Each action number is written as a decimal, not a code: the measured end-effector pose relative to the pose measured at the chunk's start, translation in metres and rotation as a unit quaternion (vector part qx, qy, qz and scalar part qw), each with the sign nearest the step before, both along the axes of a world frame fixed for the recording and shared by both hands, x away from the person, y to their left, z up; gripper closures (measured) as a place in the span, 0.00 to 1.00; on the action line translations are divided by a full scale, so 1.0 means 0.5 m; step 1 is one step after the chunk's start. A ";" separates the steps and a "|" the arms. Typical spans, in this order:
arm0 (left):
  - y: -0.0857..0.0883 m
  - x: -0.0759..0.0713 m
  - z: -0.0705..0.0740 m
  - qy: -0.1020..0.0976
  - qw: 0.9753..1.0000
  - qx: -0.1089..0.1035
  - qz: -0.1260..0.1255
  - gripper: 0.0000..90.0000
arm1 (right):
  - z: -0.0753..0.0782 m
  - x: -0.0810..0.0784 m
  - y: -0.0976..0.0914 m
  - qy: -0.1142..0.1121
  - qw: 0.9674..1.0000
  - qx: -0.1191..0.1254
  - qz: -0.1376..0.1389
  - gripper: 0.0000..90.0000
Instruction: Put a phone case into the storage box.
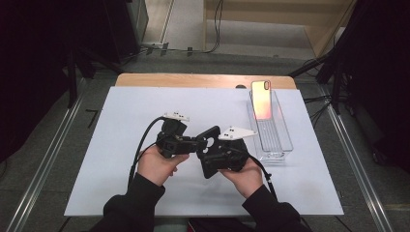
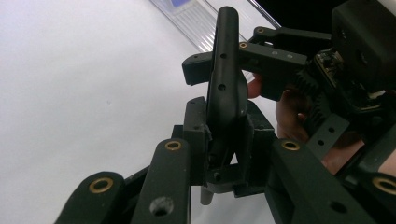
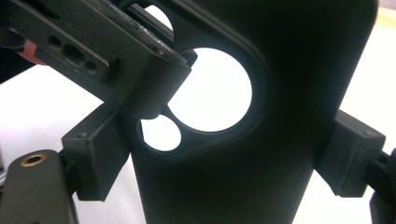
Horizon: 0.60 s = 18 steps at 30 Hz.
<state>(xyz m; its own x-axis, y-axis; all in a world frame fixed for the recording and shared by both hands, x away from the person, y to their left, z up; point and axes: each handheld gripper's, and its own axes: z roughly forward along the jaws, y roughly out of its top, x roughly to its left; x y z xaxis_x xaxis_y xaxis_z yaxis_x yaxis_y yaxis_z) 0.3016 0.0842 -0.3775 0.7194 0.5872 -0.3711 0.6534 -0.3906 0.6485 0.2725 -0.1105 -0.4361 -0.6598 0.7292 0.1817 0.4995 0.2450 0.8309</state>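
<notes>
Nearest the lens is the case [image 3: 233, 140], a black phone case, matt, with a rounded camera cut-out through which the white sheet [image 1: 121, 145] shows. I hold it in the air over the sheet, left of the tray [image 1: 285, 140] and well apart from it.

My left gripper [image 2: 224, 154] is narrow and clamps the case across its thin wall, at the corner by the cut-out. My right gripper [image 3: 224, 154] stands wide, and its pads rest against both long edges.

Risks, as I judge them:
- The case looks soft. Too hard a squeeze across its width could bow it until it springs out.
- The left grip is on a small corner, so a twist between my two hands could tear it loose or distort the cut-out.
- If it drops, it falls on the sheet, short of the tray, where the phone [image 1: 261, 99] leans upright.
</notes>
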 end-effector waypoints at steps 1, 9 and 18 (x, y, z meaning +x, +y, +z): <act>0.000 0.000 0.000 0.000 1.000 0.000 -0.002 0.85 | 0.000 0.001 -0.001 0.006 1.000 0.004 0.002 0.14; 0.012 -0.002 0.019 0.003 1.000 -0.011 -0.010 0.65 | -0.001 0.007 -0.011 0.016 1.000 0.010 0.005 0.15; 0.034 0.002 0.025 0.009 0.998 -0.014 -0.056 0.42 | 0.002 0.014 -0.033 0.019 1.000 0.012 0.014 0.15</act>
<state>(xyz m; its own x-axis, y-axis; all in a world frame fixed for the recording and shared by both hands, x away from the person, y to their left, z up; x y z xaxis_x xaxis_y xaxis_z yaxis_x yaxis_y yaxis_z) 0.3025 0.1014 -0.3648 0.7726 0.4931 -0.3999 0.6186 -0.4430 0.6488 0.2793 -0.1268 -0.4353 -0.6720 0.7056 0.2246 0.5243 0.2392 0.8173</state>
